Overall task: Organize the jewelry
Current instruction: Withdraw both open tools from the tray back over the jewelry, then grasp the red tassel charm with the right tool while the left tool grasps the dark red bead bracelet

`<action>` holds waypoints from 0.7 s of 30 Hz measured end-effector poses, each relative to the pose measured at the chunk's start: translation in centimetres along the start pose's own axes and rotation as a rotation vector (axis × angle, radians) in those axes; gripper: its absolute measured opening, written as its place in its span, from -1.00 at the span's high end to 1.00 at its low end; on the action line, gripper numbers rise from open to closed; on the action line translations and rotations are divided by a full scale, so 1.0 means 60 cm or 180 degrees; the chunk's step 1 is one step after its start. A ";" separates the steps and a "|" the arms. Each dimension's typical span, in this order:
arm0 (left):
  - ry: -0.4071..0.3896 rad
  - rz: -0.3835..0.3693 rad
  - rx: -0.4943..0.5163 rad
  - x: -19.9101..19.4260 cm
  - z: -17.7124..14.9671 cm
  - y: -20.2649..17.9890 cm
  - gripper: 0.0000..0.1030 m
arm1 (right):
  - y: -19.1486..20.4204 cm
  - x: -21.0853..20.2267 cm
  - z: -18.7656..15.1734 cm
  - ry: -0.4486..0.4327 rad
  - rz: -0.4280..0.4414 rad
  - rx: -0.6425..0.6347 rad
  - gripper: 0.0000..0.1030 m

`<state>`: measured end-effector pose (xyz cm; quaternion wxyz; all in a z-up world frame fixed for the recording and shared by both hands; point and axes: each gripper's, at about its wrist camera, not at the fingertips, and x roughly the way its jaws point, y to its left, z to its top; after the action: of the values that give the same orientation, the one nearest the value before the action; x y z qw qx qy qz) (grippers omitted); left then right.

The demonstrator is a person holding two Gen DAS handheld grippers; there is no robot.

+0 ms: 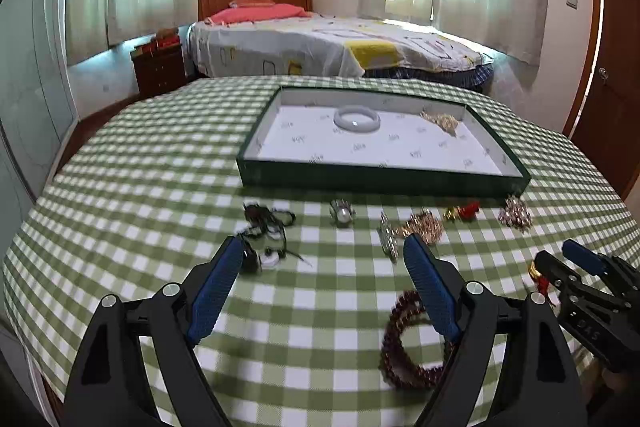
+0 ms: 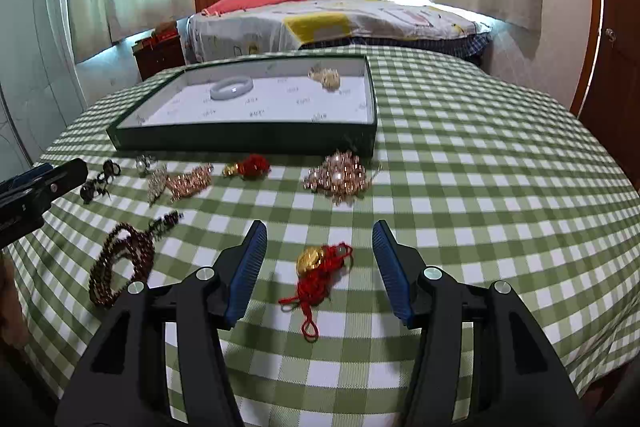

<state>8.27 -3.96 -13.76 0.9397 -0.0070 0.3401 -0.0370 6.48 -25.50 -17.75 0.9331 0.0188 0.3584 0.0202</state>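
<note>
I hold the right gripper spread, jaws astride the red-corded gold charm on the tabletop, ready to pinch. The left gripper hangs spread over nothing, near the dark bead bracelet. The tray holds two pieces; seven lie loose outside it.

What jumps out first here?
A green tray sits on a checked tablecloth, holding a pale bangle and a gold piece. More jewelry lies scattered in front; a red-corded gold charm lies before the open right gripper.
</note>
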 end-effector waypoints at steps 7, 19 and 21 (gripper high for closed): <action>0.0094 -0.0047 0.0048 0.005 -0.020 -0.011 -0.55 | -0.003 0.011 -0.014 0.0131 0.0025 0.0020 0.23; 0.0201 -0.0196 0.0077 0.010 -0.032 -0.028 -0.55 | -0.020 0.002 -0.016 0.0158 0.0091 0.0134 0.63; 0.0209 -0.0220 0.0107 0.010 -0.034 -0.033 -0.55 | -0.022 -0.001 -0.016 0.0147 0.0091 0.0149 0.63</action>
<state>7.33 -5.97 -15.63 0.9262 -0.0017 0.3695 -0.0754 5.83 -26.81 -18.49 0.9235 0.0454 0.3800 0.0256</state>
